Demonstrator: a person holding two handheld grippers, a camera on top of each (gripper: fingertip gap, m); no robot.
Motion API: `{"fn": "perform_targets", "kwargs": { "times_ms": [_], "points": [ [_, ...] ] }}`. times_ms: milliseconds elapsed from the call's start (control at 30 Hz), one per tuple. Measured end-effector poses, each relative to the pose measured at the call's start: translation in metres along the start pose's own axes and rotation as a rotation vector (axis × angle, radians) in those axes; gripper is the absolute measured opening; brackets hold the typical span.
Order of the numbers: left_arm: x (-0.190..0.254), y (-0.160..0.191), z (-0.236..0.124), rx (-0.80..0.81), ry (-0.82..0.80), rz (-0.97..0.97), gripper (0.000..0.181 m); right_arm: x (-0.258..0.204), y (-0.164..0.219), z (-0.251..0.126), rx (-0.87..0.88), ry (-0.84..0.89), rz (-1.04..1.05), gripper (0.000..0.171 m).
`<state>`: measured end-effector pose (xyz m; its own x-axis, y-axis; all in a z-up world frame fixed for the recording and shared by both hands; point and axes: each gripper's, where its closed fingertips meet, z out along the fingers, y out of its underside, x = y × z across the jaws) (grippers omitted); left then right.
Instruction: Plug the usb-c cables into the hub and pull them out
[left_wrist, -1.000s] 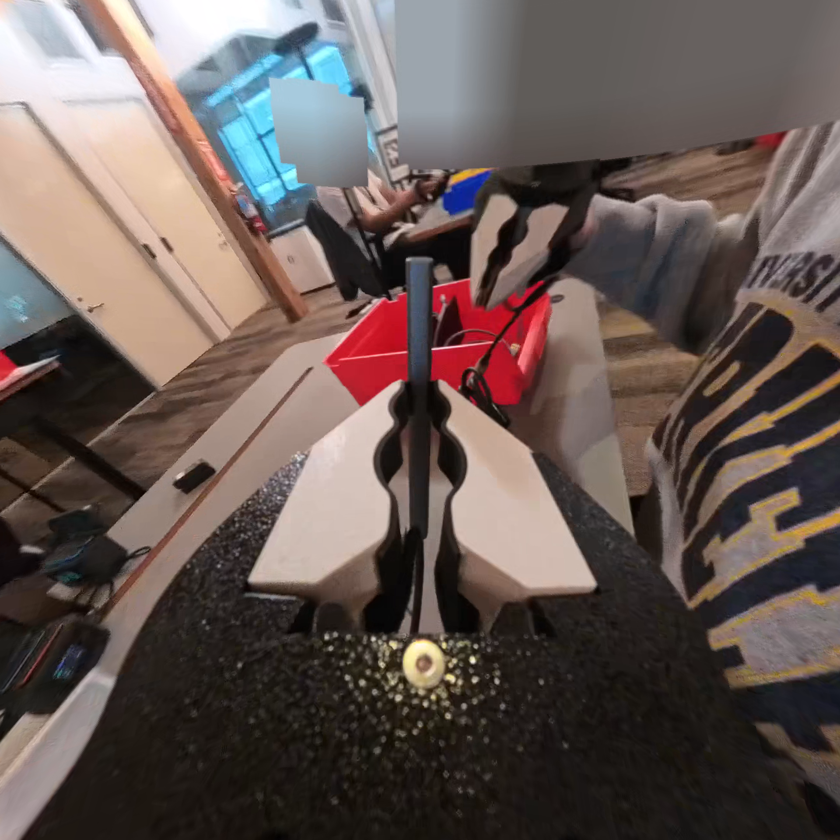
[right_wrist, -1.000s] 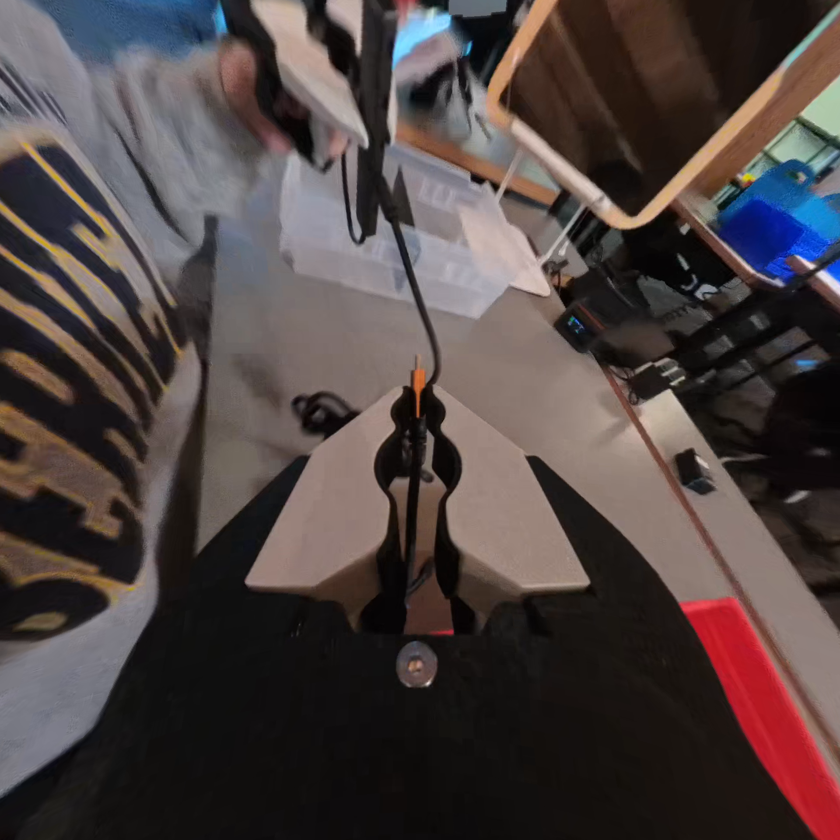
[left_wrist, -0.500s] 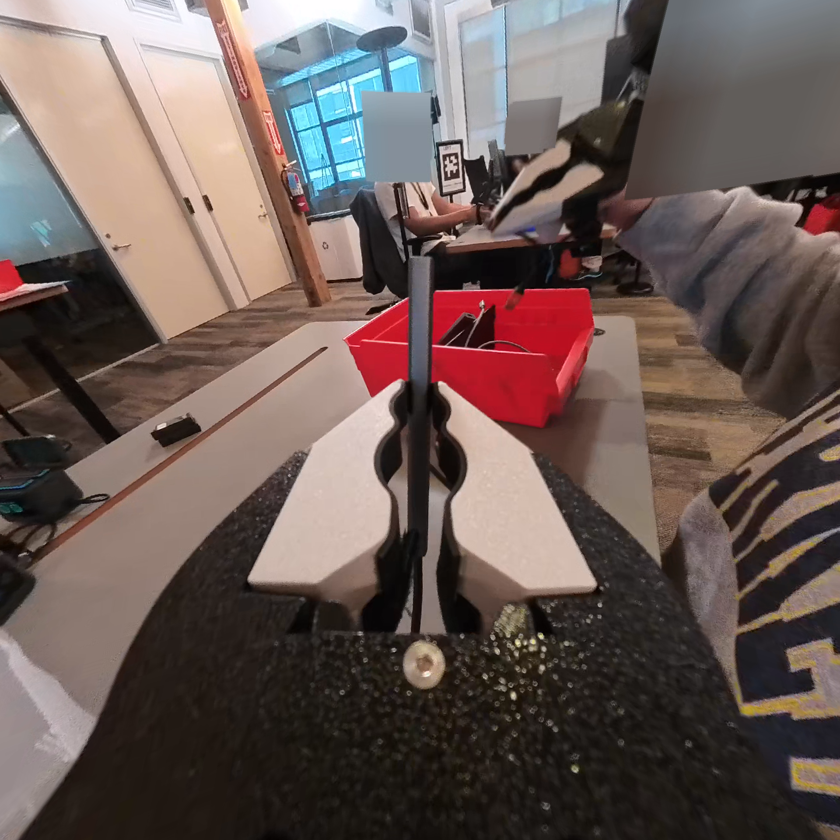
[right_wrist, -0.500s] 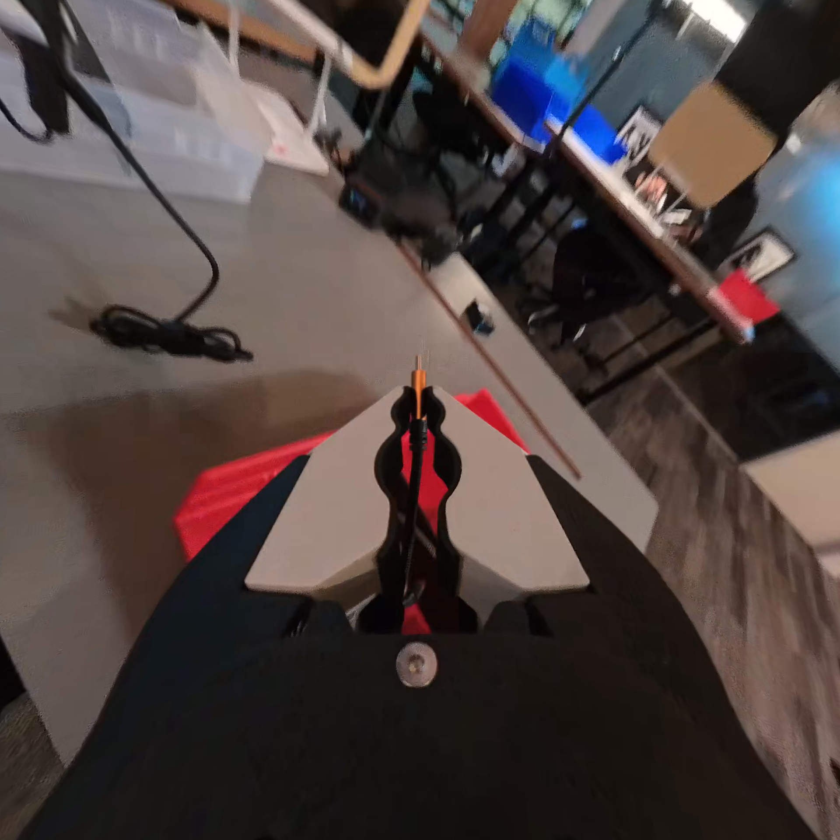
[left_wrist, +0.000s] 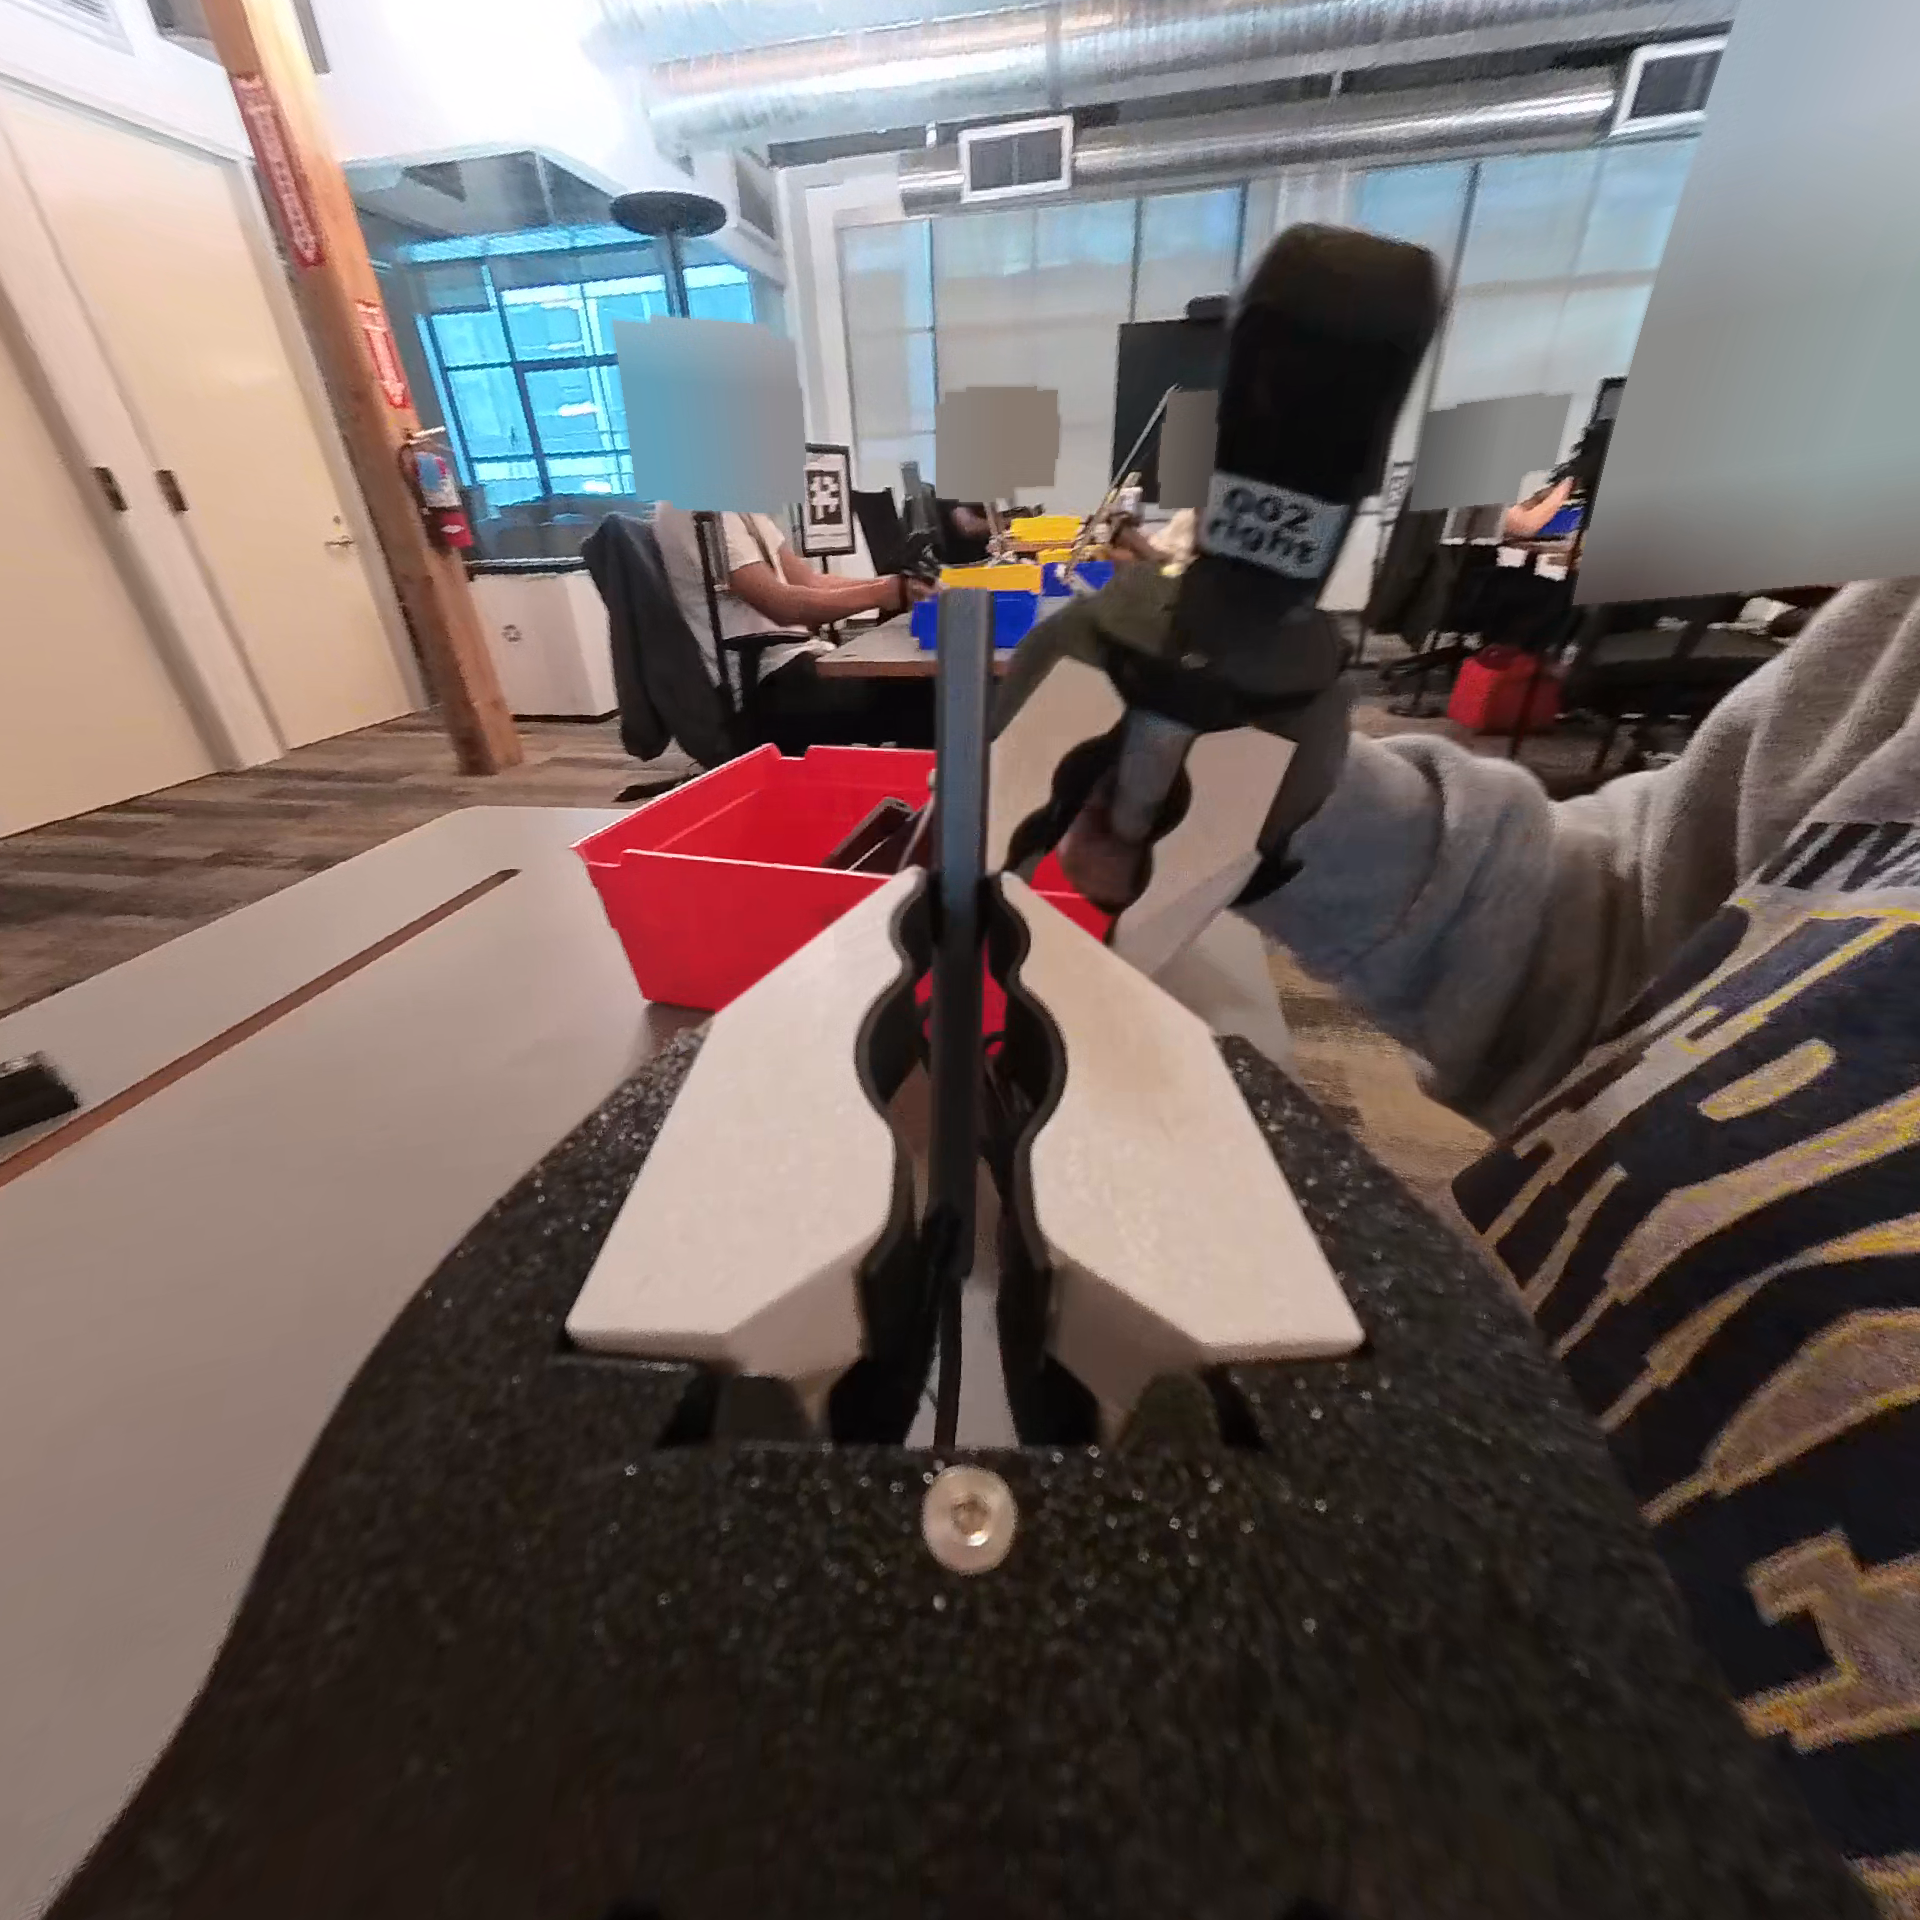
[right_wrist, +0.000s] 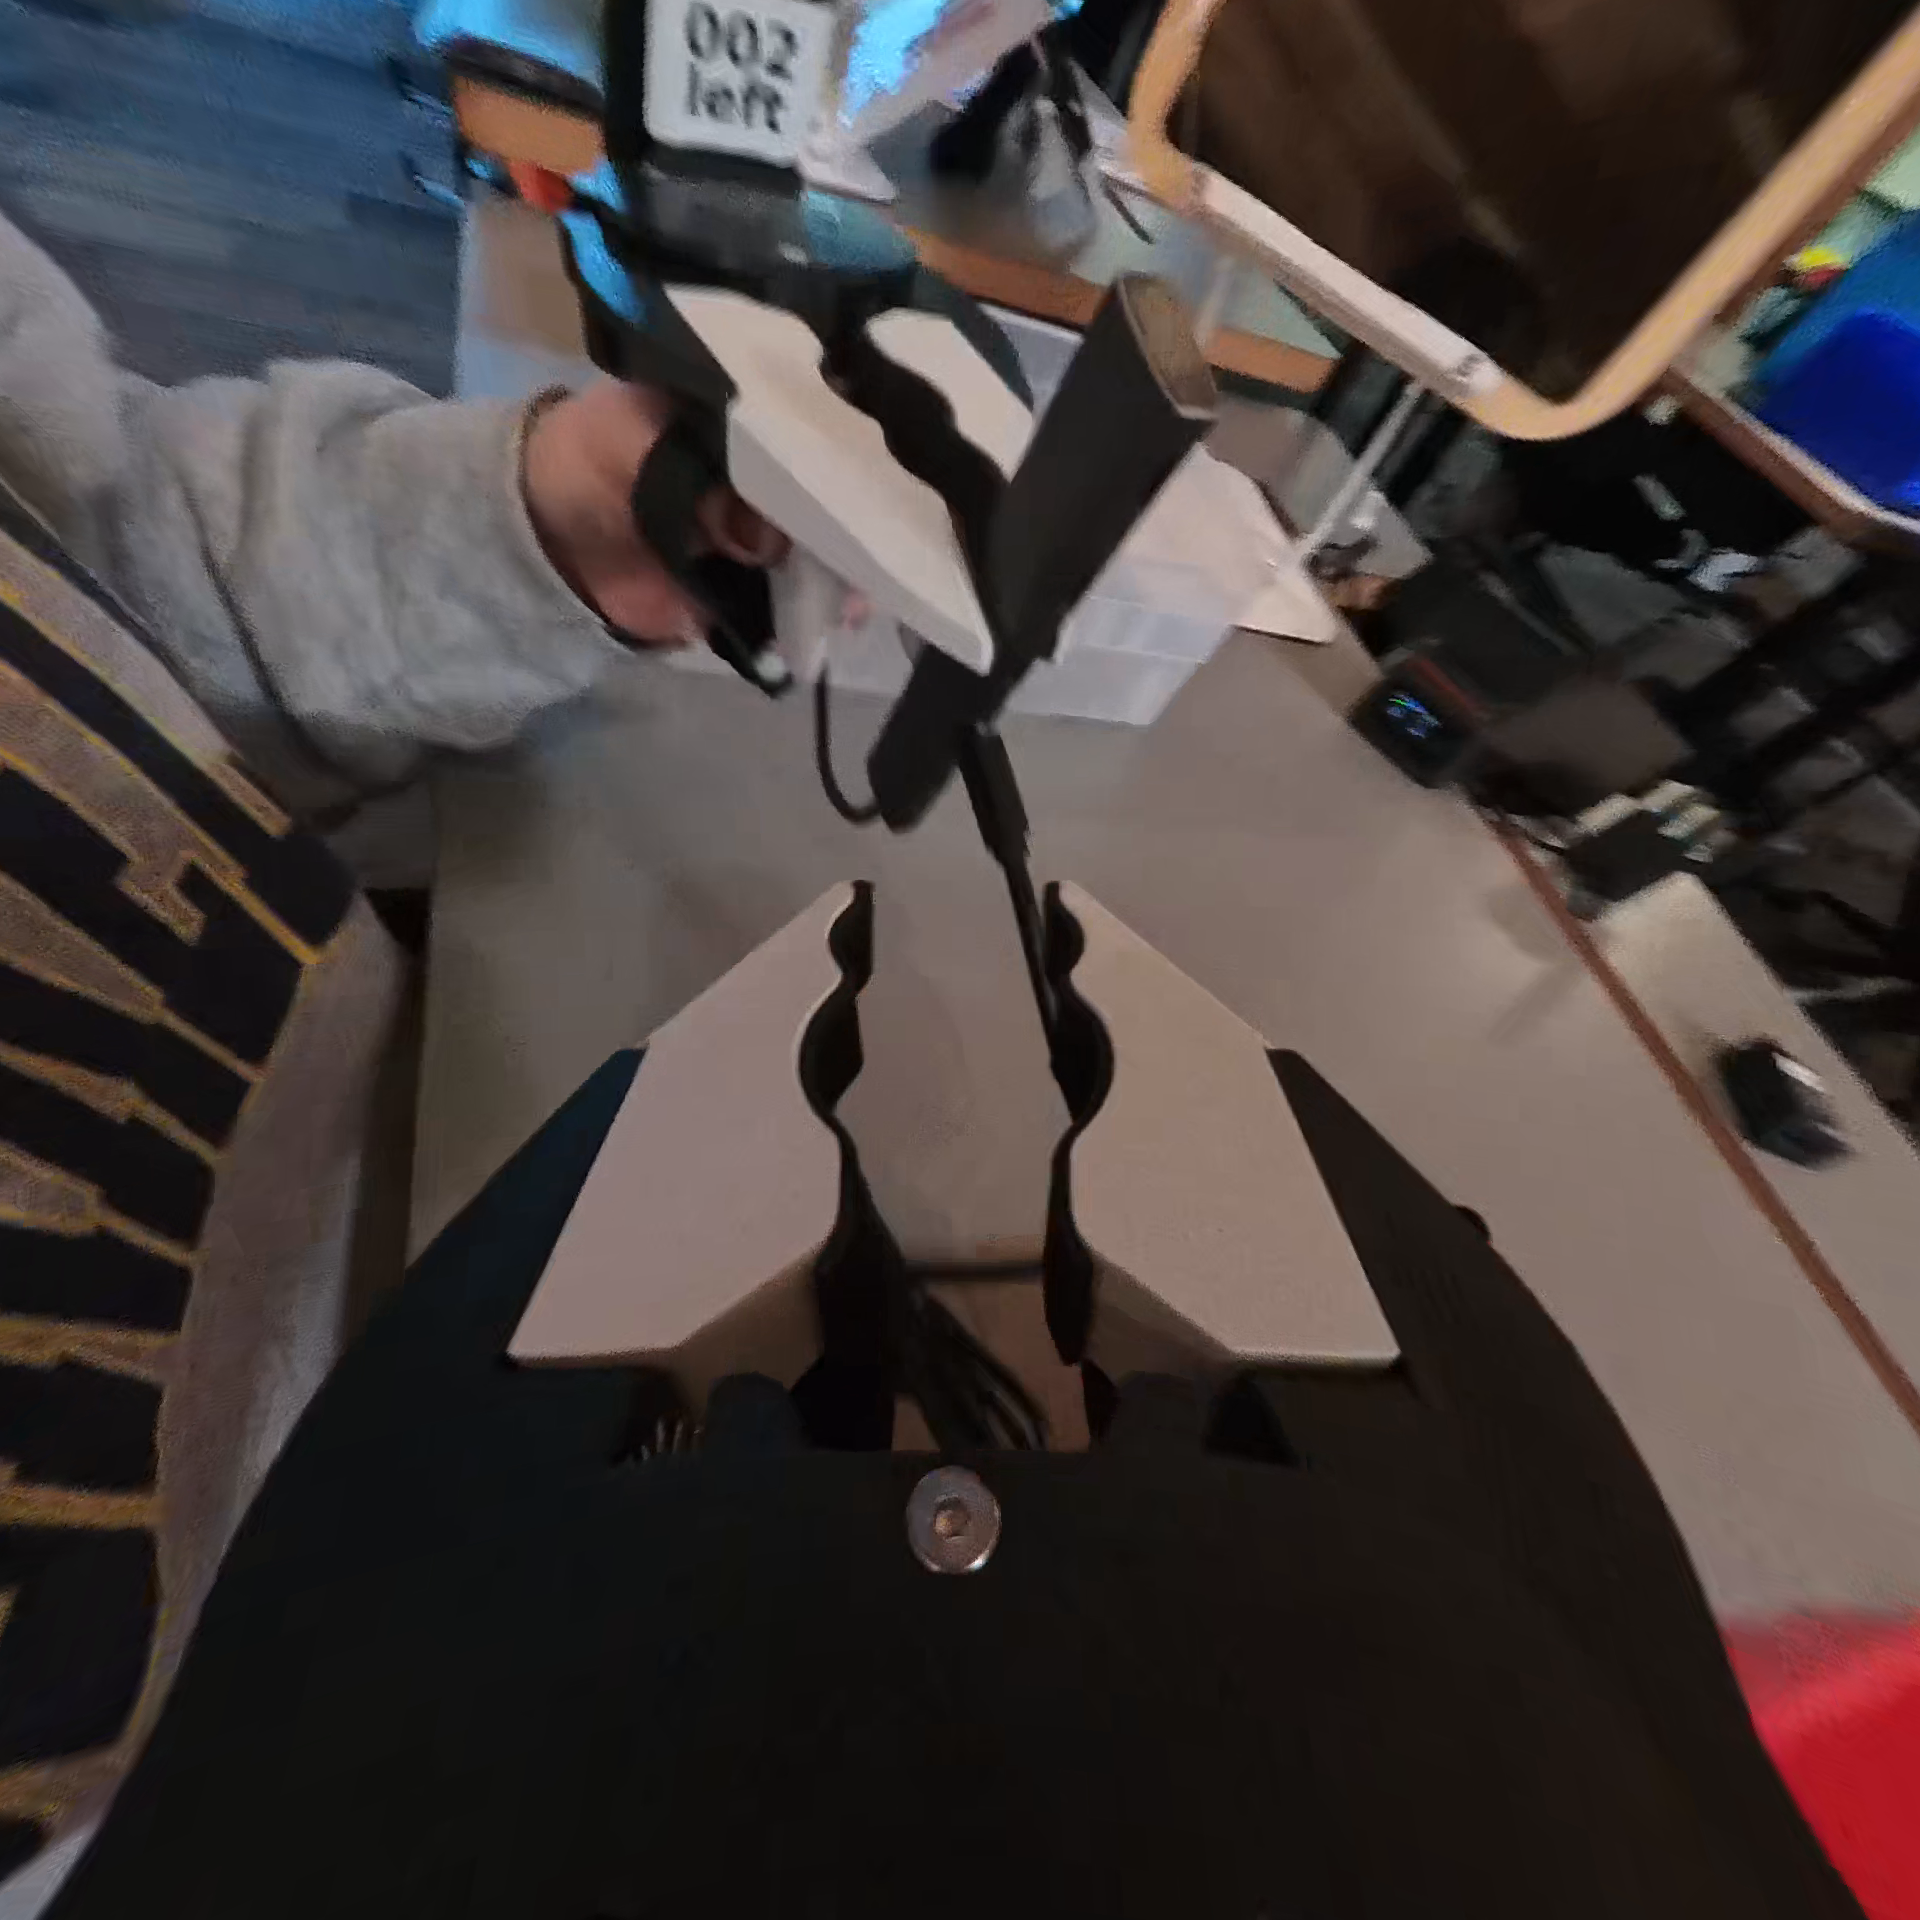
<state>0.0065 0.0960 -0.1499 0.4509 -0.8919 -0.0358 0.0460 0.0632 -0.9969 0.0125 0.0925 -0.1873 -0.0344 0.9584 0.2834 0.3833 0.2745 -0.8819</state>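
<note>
My left gripper (left_wrist: 961, 896) is shut on the dark grey hub (left_wrist: 961, 727), which stands edge-on above its fingertips. In the right wrist view the left gripper (right_wrist: 966, 582) holds the hub (right_wrist: 1091, 488) tilted above the table (right_wrist: 1299, 935). A black usb-c cable (right_wrist: 1023, 904) hangs from the hub's lower end. It runs down along the inner side of one finger (right_wrist: 1153, 1049) of my right gripper (right_wrist: 956, 899). The right gripper is open, and its other pad stands clear of the cable. It also shows open in the left wrist view (left_wrist: 1081, 883), by the red bin (left_wrist: 748, 904).
The red bin holds dark items and shows as a red corner (right_wrist: 1849, 1714) in the right wrist view. A clear plastic box (right_wrist: 1122, 644) stands behind the hub. A small black object (right_wrist: 1777, 1101) and a device with a screen (right_wrist: 1408, 717) lie by the table's edge. People sit at desks beyond. The tips of one gripper are about 4 cm away from the tips of the other.
My right gripper held an orange-tipped cable plug, swung over the red bin, then opened; the plug is gone from it. It now faces the hub again. The left grasp is unchanged.
</note>
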Motion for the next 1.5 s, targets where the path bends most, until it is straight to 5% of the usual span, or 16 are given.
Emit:
{"fn": "perform_targets", "kwargs": {
  "times_ms": [300,367,500,700,767,867,1100,1233,1367,1433,1500],
  "points": [
    [0.017,0.01,-0.009,-0.053,0.097,-0.016,0.013,-0.012,-0.003,0.017,0.026,-0.147,0.005,0.006],
    [0.01,0.02,-0.01,-0.123,0.042,0.024,0.054,-0.013,0.0,0.016,0.006,-0.148,-0.015,0.005],
    [0.019,0.034,-0.009,-0.234,0.096,0.061,0.01,-0.015,-0.004,0.014,0.009,-0.159,-0.036,0.005],
    [0.045,0.034,-0.018,-0.363,0.197,0.126,0.008,-0.037,-0.007,0.004,0.031,-0.259,-0.091,0.006],
    [0.029,0.025,-0.039,-0.372,0.092,0.149,0.008,-0.018,0.006,-0.015,-0.036,-0.15,-0.13,0.006],
    [0.01,-0.007,-0.073,-0.225,-0.026,0.098,0.008,0.013,-0.02,-0.069,0.099,-0.003,-0.074,0.005],
    [0.008,-0.004,-0.059,-0.189,-0.049,0.073,0.007,0.074,-0.083,-0.178,0.111,0.466,-0.334,0.006],
    [0.008,0.005,-0.047,-0.186,-0.028,0.038,0.007,0.101,-0.045,-0.187,-0.007,0.537,-0.348,0.006],
    [0.003,0.014,-0.032,-0.206,-0.041,0.008,0.007,0.122,0.045,-0.175,-0.233,0.539,-0.233,0.008],
    [0.0,0.017,-0.024,-0.222,-0.057,0.007,0.007,0.121,0.063,-0.169,-0.245,0.523,-0.131,0.043],
    [-0.001,0.021,-0.016,-0.253,-0.071,0.045,0.007,0.104,0.038,-0.155,-0.136,0.466,-0.087,0.046]
  ]
}}
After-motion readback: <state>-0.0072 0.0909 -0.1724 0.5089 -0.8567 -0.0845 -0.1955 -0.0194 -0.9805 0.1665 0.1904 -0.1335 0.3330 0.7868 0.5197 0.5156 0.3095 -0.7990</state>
